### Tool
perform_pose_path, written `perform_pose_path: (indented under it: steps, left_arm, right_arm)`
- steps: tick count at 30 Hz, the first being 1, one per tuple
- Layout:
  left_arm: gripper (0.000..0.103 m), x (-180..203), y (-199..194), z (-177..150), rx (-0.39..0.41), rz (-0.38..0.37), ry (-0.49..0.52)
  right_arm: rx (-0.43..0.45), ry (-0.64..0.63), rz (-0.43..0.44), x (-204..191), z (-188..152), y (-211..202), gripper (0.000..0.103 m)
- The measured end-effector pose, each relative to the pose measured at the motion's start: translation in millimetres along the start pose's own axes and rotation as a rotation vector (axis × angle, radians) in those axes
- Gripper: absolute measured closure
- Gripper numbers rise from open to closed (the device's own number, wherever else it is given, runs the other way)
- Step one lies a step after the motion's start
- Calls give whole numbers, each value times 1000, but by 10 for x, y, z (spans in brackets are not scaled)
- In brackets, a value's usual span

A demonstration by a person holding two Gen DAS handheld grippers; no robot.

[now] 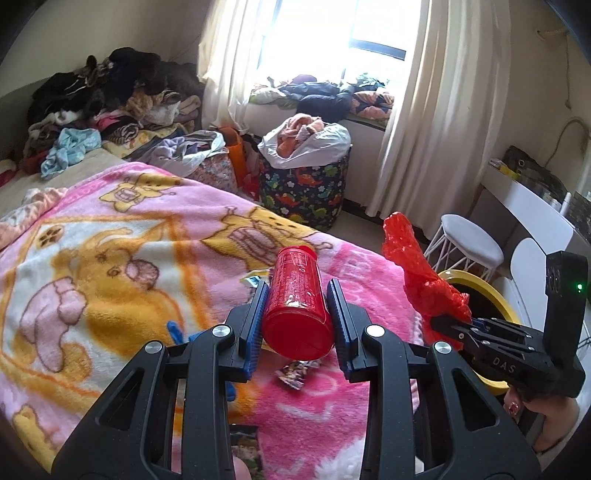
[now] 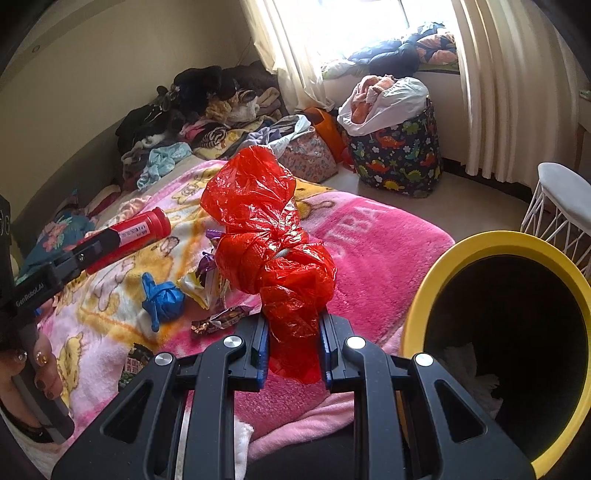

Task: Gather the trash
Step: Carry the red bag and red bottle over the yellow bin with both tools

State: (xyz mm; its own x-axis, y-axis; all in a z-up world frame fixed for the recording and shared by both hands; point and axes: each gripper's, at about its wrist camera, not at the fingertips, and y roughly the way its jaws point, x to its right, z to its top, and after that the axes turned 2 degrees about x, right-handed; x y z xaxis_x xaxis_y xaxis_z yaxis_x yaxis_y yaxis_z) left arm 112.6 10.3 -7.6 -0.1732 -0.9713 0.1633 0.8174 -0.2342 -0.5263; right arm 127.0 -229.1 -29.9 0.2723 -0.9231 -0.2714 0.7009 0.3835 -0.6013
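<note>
Bright curtained window (image 1: 332, 33) — cream walls, pink blanket (image 1: 147, 236), white stool (image 1: 469, 245).

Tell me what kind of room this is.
Most likely a lived-in bedroom: a bed under a pink blanket, clothes heaped at its far end, and a curtained window above a dinosaur-print hamper.

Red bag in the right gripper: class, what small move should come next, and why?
Probably swing the right gripper right until the red bag hangs over the yellow bin. The bag is clamped but over the blanket, and the bin's open mouth is close beside it.
</note>
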Motion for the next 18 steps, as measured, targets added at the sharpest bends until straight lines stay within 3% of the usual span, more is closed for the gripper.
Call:
perform_pose_path:
  steps: [18]
  left_arm:
    - [78, 549, -4, 22, 14, -54, 74]
  right_arm:
    - [43, 91, -11, 392, -38, -314, 83]
